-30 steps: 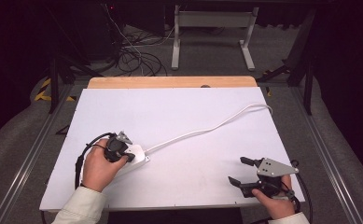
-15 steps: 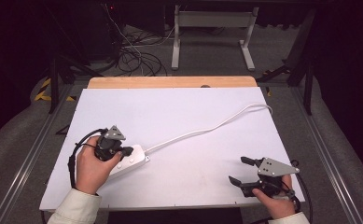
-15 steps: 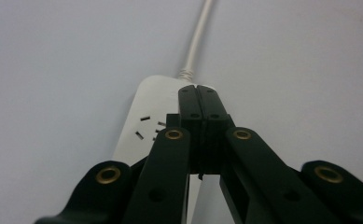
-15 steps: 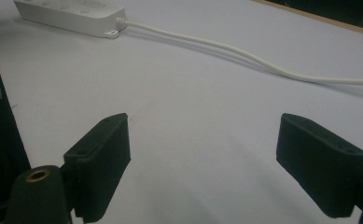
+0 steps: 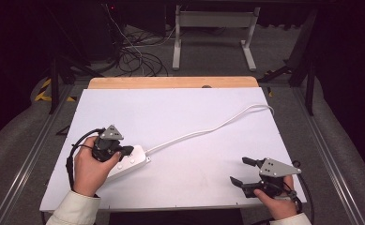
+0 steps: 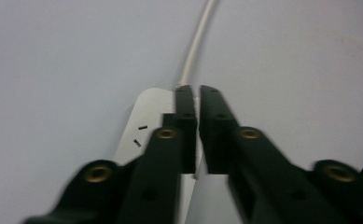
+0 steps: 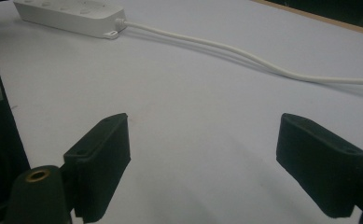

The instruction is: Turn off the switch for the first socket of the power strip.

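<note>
Hovering clenched over the power strip [image 5: 129,161] at lower left, the left tool [image 5: 124,152] grasps nothing, the right tool [image 5: 240,170] waits released; little looks done.

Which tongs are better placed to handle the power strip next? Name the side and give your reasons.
Left. The left tongs sit right over the white power strip, their jaws nearly closed above it. The right tongs rest open near the table's front right corner, well away from the strip.
</note>
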The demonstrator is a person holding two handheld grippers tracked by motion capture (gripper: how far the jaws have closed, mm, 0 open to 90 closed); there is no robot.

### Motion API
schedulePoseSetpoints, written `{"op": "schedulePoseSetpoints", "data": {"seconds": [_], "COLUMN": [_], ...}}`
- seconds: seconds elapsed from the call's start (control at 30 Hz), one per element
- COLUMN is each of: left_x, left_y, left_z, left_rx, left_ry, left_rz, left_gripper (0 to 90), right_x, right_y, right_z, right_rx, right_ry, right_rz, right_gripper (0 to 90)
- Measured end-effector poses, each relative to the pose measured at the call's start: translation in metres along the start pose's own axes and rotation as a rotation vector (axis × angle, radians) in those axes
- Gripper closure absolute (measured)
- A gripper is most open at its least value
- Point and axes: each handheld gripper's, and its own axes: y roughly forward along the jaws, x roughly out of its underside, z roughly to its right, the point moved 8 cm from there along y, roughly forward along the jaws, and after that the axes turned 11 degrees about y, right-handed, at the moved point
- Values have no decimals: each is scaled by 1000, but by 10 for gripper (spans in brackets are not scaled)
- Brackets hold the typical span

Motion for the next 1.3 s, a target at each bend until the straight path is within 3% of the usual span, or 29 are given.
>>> {"op": "schedulePoseSetpoints", "data": {"seconds": [0.07,0.4,0.5,0.6,0.77,0.9,1.3], "left_x": [-2,-10,-12,-15,-12,-7,17], "left_y": [-2,-21,-26,-31,-34,-35,-23], "left_z": [0,8,11,14,23,30,37], "left_rx": [-4,8,-20,-33,-33,-22,4], "left_ry": [4,1,33,66,86,79,47], "left_rz": [15,147,213,290,348,415,554], "left_gripper": [741,497,365,296,170,123,134], "right_x": [0,-1,-1,-1,-1,-1,-3], "right_y": [0,-1,-1,-1,-2,-2,-2], "right_z": [0,0,0,0,0,-1,-2], "right_rx": [0,3,1,1,1,0,-8], "right_ry": [1,2,2,0,-1,-1,-7], "right_rz": [0,5,9,9,9,10,19], "right_gripper": [179,178,177,177,177,176,153]}}
